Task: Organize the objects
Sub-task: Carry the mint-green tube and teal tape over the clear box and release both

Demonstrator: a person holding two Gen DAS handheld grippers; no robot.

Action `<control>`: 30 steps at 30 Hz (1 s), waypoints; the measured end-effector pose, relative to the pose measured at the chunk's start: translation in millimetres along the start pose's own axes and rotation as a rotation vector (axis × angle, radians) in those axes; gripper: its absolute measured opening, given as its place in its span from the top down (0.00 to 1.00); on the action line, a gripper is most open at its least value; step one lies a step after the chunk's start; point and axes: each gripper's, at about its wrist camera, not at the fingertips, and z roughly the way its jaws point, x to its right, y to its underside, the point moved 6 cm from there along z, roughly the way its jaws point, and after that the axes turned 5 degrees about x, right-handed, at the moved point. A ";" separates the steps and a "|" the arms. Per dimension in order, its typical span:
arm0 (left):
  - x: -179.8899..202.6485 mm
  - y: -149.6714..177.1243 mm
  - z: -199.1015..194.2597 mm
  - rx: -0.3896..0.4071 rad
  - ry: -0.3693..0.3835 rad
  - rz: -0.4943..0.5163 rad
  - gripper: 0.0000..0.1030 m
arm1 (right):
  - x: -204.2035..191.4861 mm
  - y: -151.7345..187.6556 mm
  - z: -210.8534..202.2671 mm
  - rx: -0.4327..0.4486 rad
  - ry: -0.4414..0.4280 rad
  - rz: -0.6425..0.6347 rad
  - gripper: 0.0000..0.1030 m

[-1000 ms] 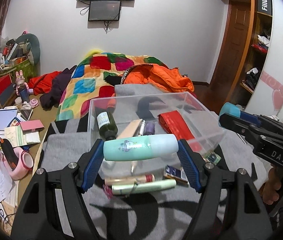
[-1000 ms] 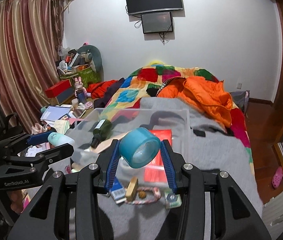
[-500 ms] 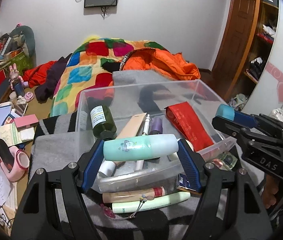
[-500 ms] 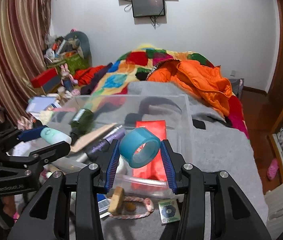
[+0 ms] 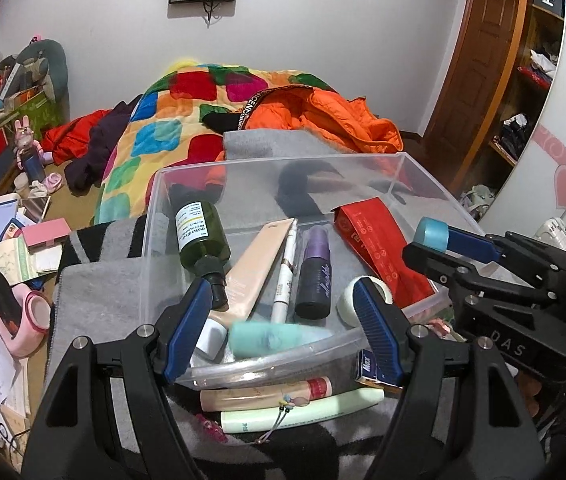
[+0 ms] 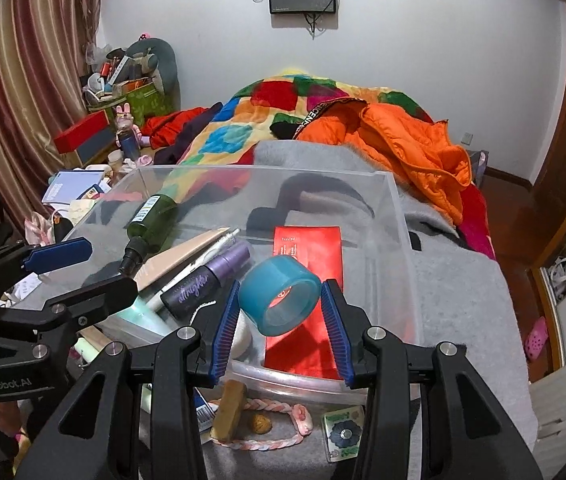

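Left wrist view: the left gripper [image 5: 283, 334] stands released, its blue pads spread wide with nothing between them. Just beyond it, at 12 o'clock, a blurred mint-green plastic bottle [image 5: 277, 338] lies inside the near edge of the clear plastic storage bin [image 5: 267, 172]. Outside the bin, at 6 o'clock of that bottle, a peach tube [image 5: 265, 394] and a pale green tube [image 5: 303, 414] lie side by side on the grey blanket [image 5: 95, 304].

Farther in, the bin holds a white tape roll [image 5: 349, 300] at 3 o'clock of the bottle, then a purple-capped dark spray bottle [image 5: 315, 274], a white pen [image 5: 285, 270], a beige squeeze tube [image 5: 253, 264], a dark green labelled bottle [image 5: 201, 240] and a red flat packet [image 5: 381, 248].

Right wrist view: the right gripper [image 6: 283, 306] is clenched on a teal translucent tape roll [image 6: 279, 300], held above the bin's near wall, over the red packet. Nearer, at 6 o'clock, a braided pink-and-white cord [image 6: 267, 424] lies on the blanket.

At 12 o'clock, beyond the bin, an orange padded jacket [image 6: 407, 140] rests on a patchwork quilt [image 6: 243, 128].
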 end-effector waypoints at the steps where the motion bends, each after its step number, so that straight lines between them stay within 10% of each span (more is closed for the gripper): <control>1: 0.0 0.1 -0.9 0.000 0.000 0.000 0.29 | 0.7 0.0 0.2 -0.002 -0.004 0.005 0.63; 30: -5.0 27.6 -61.7 0.038 -0.041 0.006 0.06 | 29.6 10.1 -80.8 0.129 0.010 0.048 0.33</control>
